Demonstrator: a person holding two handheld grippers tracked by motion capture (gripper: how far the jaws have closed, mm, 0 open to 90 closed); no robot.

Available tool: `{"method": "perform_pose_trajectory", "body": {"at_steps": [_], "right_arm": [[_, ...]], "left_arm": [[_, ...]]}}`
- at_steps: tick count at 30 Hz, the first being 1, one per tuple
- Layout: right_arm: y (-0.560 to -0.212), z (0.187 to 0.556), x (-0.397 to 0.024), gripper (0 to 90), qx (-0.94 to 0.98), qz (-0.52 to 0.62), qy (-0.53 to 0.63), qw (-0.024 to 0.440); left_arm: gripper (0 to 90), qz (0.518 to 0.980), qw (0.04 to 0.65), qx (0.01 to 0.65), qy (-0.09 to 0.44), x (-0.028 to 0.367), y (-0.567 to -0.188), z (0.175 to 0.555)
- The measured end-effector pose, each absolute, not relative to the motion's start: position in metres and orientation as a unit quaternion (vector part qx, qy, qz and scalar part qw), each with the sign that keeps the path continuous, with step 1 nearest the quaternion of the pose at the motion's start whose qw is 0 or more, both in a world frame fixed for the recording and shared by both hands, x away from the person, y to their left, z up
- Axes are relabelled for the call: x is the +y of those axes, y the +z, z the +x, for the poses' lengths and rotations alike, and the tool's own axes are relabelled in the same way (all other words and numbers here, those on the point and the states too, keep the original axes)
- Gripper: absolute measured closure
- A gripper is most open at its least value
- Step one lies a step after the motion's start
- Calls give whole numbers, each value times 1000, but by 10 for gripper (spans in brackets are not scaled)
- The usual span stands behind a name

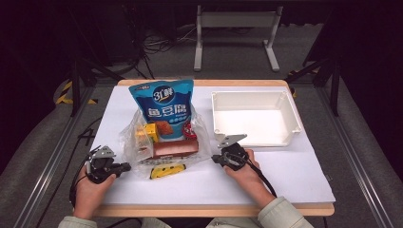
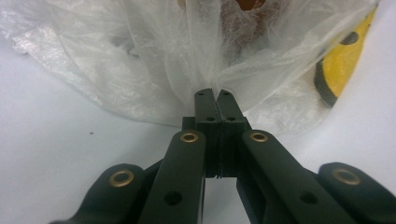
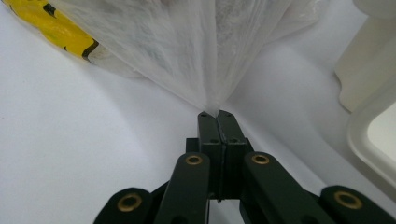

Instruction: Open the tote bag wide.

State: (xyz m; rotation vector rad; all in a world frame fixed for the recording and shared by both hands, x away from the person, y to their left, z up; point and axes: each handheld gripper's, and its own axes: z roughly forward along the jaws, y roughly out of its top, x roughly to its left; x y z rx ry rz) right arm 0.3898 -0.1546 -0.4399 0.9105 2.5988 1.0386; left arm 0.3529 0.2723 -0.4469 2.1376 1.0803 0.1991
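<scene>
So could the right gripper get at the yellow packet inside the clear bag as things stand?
Probably not. The right gripper is shut on the clear bag's edge, and the yellow packet lies inside the film, under a brown pack. It would have to let go and reach in through the bag's mouth.

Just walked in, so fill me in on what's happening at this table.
A person is working with a handheld gripper in each hand on a clear plastic bag of snacks lying on the white table. The left gripper is shut on the bag's film at one side, and the right gripper is shut on it at the other. A blue snack pouch sticks out of the bag's far end. A white plastic bin sits empty to the right.
</scene>
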Motion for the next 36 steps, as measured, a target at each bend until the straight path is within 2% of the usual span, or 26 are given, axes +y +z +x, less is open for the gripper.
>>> {"method": "perform_pose_trajectory", "body": {"at_steps": [2,4,6,7,8,10,14,23,27,36], "right_arm": [[-440,390,-155,900,878,309,350,103],[-439,389,-157,900,878,309,351,104],[-439,389,-159,900,876,312,354,103],[-438,389,-160,900,875,311,356,103],[-435,388,-163,900,872,312,362,106],[-434,388,-163,900,871,313,363,107],[-428,384,-167,900,867,312,372,111],[-417,380,-172,900,857,311,392,121],[-413,379,-173,900,852,310,402,125],[-401,374,-173,900,843,304,425,131]], "left_arm": [[852,824,368,422,81,274,-446,351],[747,814,399,413,85,280,-439,344],[602,812,405,411,88,281,-435,342],[602,812,408,407,94,280,-430,339],[455,813,408,404,102,278,-426,336],[364,818,405,391,121,274,-418,331],[306,821,412,362,158,266,-391,317],[296,813,450,312,197,241,-353,298],[294,817,448,304,200,225,-350,302],[275,811,438,328,209,212,-361,316]]}}
